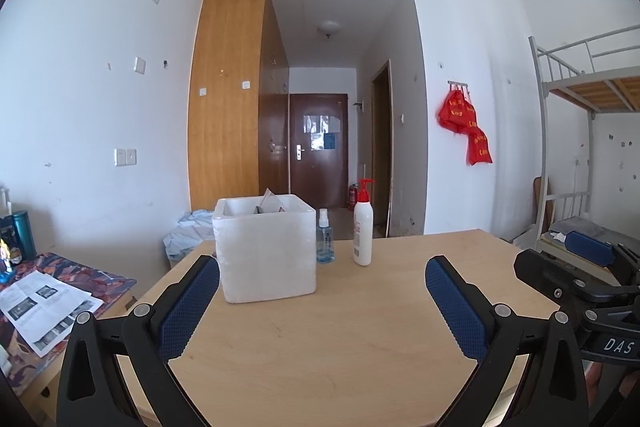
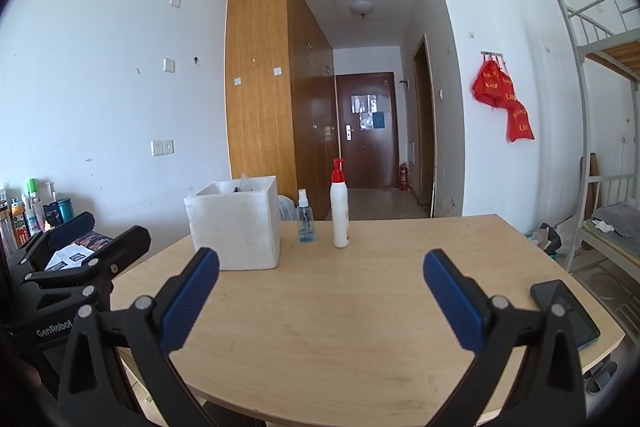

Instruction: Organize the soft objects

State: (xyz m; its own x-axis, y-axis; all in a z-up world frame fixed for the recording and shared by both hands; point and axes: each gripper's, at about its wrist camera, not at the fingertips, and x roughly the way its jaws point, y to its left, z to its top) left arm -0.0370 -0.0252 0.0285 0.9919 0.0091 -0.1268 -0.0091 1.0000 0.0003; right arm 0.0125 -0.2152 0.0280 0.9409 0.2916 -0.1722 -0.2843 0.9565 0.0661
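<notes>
Nearest: left tool (image 1: 322, 297), pads spread wide, empty, hovering over the near edge of the bench (image 1: 320, 339). Right tool (image 2: 320, 291), likewise spread and empty, beside it over the same edge. Black phone (image 2: 564, 311), flat near the right edge of the bench, just beside the right tool's outer finger. Mid-bench: bare wood, no soft object visible. Far left part of the bench: white foam box (image 1: 266, 247), open-topped, with dark and pale items poking above its rim; what they are cannot be told, though they are the likeliest soft objects for the task. Just right of the box: small clear spray bottle (image 1: 325, 237) with blue liquid, then a taller white pump bottle (image 1: 363, 223) with red head, both upright near the far edge. The box stands ahead of both tools, toward the left tool's left pad, well apart from either. Risks, as judged: the light box may slide or tip if a pad catches its wall; a reach past it could topple the narrow bottles; the right tool could nudge the phone off the edge.
</notes>
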